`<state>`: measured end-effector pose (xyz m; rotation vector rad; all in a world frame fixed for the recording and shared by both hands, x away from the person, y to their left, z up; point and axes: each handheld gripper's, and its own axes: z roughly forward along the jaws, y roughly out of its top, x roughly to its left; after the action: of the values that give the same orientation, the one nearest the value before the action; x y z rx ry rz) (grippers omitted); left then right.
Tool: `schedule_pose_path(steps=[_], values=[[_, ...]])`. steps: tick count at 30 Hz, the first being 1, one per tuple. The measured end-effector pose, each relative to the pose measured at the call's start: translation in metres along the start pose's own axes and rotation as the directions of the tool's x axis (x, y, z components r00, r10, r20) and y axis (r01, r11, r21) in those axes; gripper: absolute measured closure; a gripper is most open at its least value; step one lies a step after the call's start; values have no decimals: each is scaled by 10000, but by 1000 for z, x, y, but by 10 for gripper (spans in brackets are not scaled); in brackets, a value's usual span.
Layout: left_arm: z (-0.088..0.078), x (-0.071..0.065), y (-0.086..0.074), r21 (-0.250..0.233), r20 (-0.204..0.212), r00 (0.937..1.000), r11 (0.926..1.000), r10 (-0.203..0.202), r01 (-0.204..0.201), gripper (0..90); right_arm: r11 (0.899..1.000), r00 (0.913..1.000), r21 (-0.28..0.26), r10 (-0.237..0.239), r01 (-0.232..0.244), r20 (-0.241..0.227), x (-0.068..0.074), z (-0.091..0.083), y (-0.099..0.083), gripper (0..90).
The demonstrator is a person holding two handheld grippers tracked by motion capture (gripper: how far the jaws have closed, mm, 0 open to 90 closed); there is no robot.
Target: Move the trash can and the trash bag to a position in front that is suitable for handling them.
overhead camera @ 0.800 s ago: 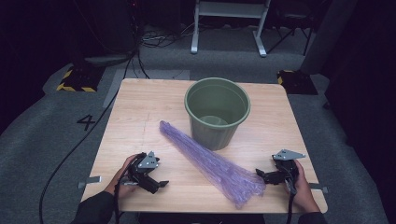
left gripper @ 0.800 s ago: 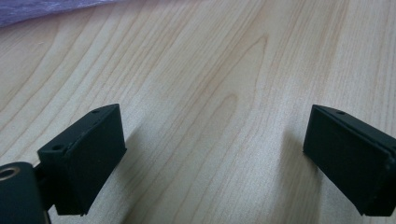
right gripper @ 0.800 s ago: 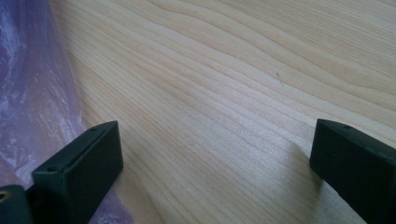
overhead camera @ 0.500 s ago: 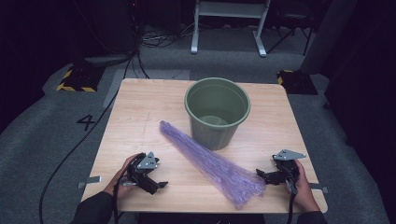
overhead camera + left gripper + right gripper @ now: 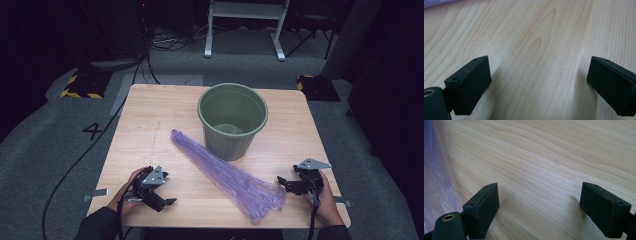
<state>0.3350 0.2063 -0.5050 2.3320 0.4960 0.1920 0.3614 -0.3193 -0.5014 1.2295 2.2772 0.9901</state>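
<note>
We hold the left gripper (image 5: 167,197) near the front-left corner of the wooden table (image 5: 150,120), jaws apart over bare wood; we hold the right gripper (image 5: 285,182) near the front-right corner, jaws spread wide with nothing between them. The purple plastic bag (image 5: 225,175) lies diagonally from the table's centre toward the front edge, its wide end just beside the right gripper; the green bucket (image 5: 232,120) stands upright behind it, touching the bag.
</note>
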Motion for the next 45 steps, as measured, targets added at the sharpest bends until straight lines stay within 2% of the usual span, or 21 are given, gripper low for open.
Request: schedule_pose_path(steps=[7,12,13,16,20,23,24,25,34,37,41,45], values=[[1,0,0,13,-33,10000,10000,-50,50,35,9992,9995,-375,160,-149,284,2,-8,1,188],[0,0,0,-2,-77,9999,10000,-68,68,35,9962,9996,-825,277,-283,-78,-1,-14,4,187],[0,-1,0,-3,-111,9999,9999,-116,116,35,9922,9994,-1223,186,-221,-294,-1,-19,6,186],[0,-1,0,30,-180,9997,9998,-188,188,29,9894,9997,-1449,-75,37,-251,-1,-23,13,198],[0,-2,0,45,-236,9994,9997,-247,248,19,9866,9981,-1562,-530,477,-299,2,-24,28,197],[0,-1,0,48,-236,9994,9997,-250,251,16,9825,9950,-1704,-847,748,-519,6,-24,41,191],[0,-1,0,48,-236,9994,9997,-250,251,17,9825,9950,-1704,-847,748,-519,6,-24,41,191],[0,-1,0,67,-234,9994,9996,-257,259,15,9798,9917,-1752,-1094,961,-674,8,-22,50,185],[1,-1,0,73,-297,9990,9995,-319,321,13,9690,9719,-1694,-2015,1796,-1220,23,-10,93,166],[1,-1,0,65,-297,9991,9995,-311,313,13,9693,9707,-1789,-1950,1689,-1403,24,-4,104,170],[1,-1,0,73,-293,9991,9995,-318,320,13,9663,9654,-1775,-2139,1866,-1494,28,3,115,169],[1,-1,0,71,-306,9990,9995,-319,321,14,9638,9610,-1941,-2169,1829,-1716,30,8,123,169]])
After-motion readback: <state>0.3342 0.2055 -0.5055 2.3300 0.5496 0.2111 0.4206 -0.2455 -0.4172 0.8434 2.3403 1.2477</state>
